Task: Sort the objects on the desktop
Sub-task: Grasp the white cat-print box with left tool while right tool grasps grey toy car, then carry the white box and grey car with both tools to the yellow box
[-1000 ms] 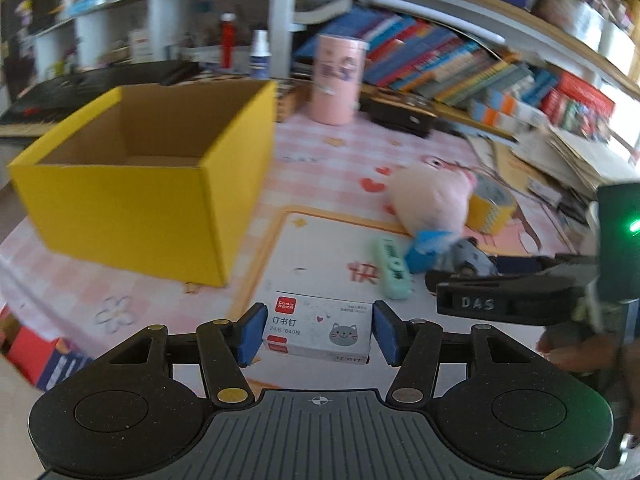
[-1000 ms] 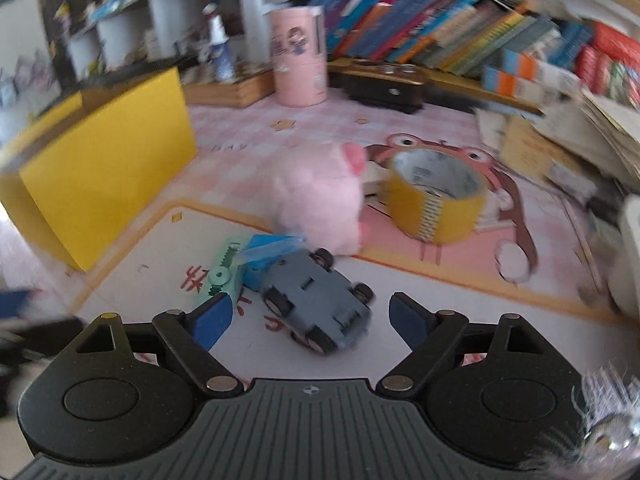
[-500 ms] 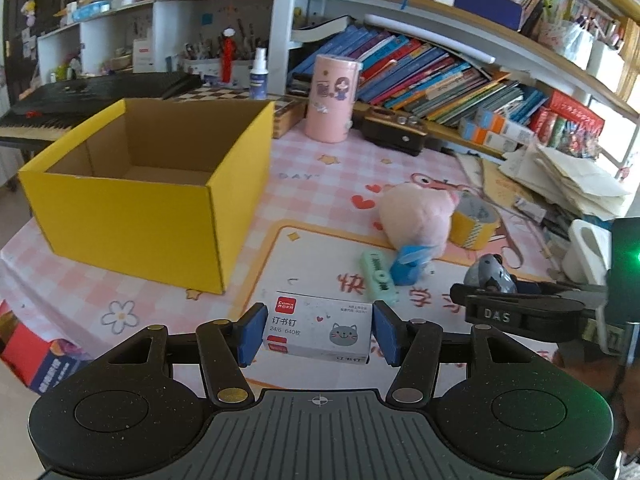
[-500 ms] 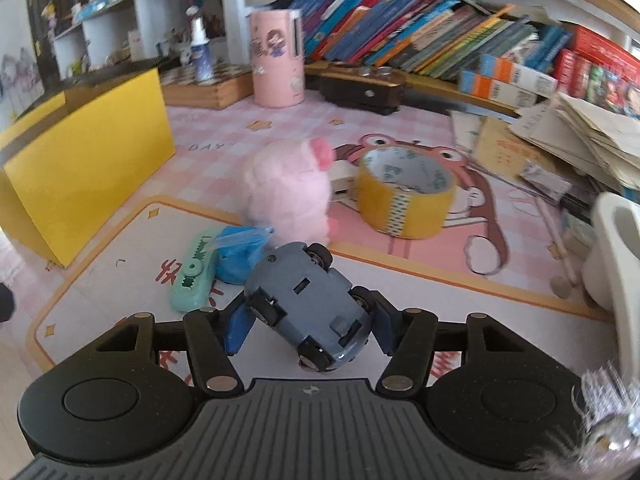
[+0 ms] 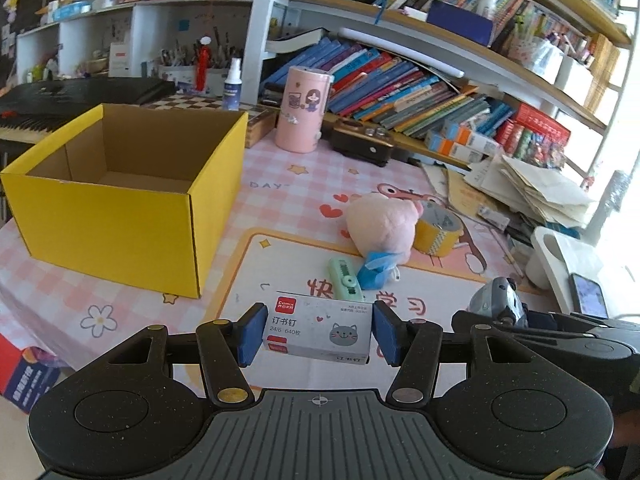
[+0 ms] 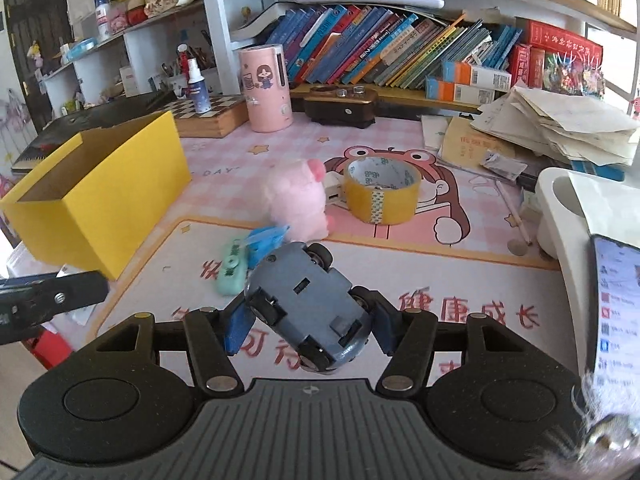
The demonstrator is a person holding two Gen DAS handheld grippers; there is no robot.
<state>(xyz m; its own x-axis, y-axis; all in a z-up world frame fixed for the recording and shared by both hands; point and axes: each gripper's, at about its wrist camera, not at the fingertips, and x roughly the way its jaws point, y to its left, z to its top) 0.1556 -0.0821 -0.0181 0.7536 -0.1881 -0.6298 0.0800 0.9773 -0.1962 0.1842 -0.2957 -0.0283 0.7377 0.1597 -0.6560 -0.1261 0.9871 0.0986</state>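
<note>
My left gripper (image 5: 318, 334) is shut on a white staples box (image 5: 318, 327) with a cat face, held above the mat. My right gripper (image 6: 306, 326) is shut on a grey toy car (image 6: 308, 306), lifted upside down with its wheels up; the same car (image 5: 496, 306) shows at the right of the left wrist view. An open yellow cardboard box (image 5: 120, 196) stands empty at the left. On the mat lie a pink plush pig (image 6: 298, 200), a mint-green stapler (image 6: 230, 274), a blue wrapper (image 6: 266, 240) and a yellow tape roll (image 6: 380, 190).
A pink cylinder (image 6: 266, 88), a dark brown box (image 6: 340, 104) and rows of books (image 6: 380, 56) line the back. Stacked papers (image 6: 556, 124) and a white stand (image 6: 572, 208) with a phone (image 6: 616, 308) crowd the right. A chessboard box (image 6: 210, 114) sits behind the yellow box.
My right gripper closed on the grey toy car and lifted it off the mat. The left gripper keeps its hold on the staples box and has risen slightly.
</note>
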